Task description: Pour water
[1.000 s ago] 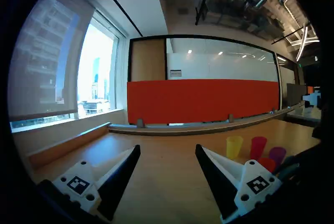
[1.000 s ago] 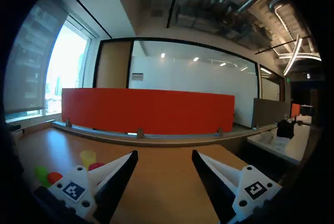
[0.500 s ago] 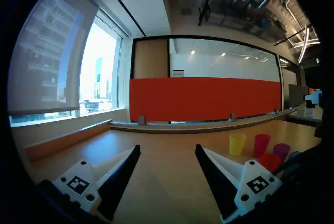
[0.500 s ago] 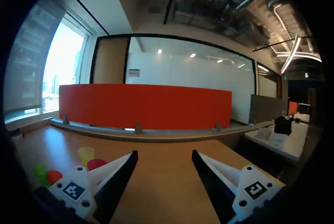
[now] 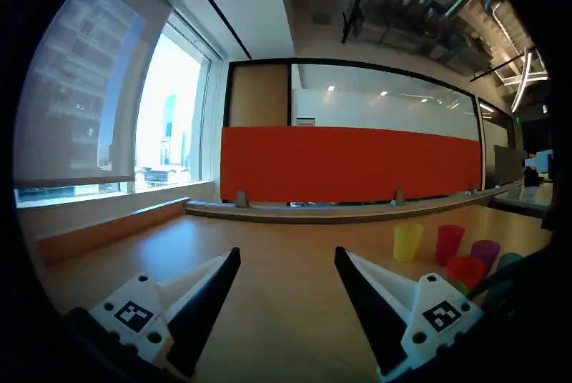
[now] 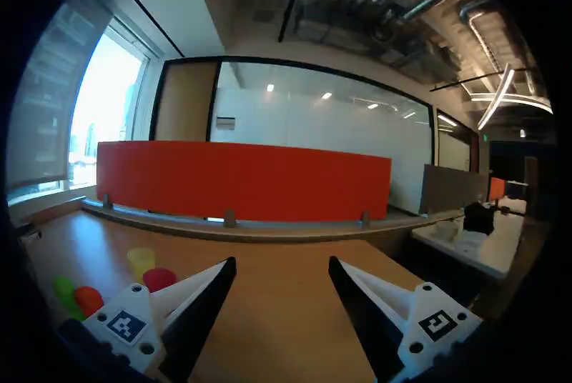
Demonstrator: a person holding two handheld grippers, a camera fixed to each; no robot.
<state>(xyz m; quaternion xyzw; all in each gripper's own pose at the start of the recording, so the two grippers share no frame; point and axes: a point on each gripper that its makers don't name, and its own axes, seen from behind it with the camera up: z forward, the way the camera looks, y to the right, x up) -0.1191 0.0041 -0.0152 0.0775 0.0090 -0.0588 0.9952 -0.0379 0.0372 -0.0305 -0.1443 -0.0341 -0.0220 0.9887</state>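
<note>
1. Lower centre, left gripper view: left gripper [image 5: 286, 252] is gaping wide, gripping nothing, fingers reaching out over the wooden table [image 5: 279, 333]
2. Lower right of that view: cups are standing clustered on the table, with yellow cup [image 5: 407, 241], pink cup [image 5: 450, 243], purple cup [image 5: 485, 254], orange cup [image 5: 466, 271] nearest, teal cup [image 5: 510, 261] partly hidden at the edge
3. Lower centre, right gripper view: right gripper [image 6: 282, 261] is likewise spread wide and empty; cups are showing at lower left beside its finger, a green cup [image 6: 64, 287] among them
4. Mid-frame: orange partition [image 5: 350, 165] is running across behind the table
</note>
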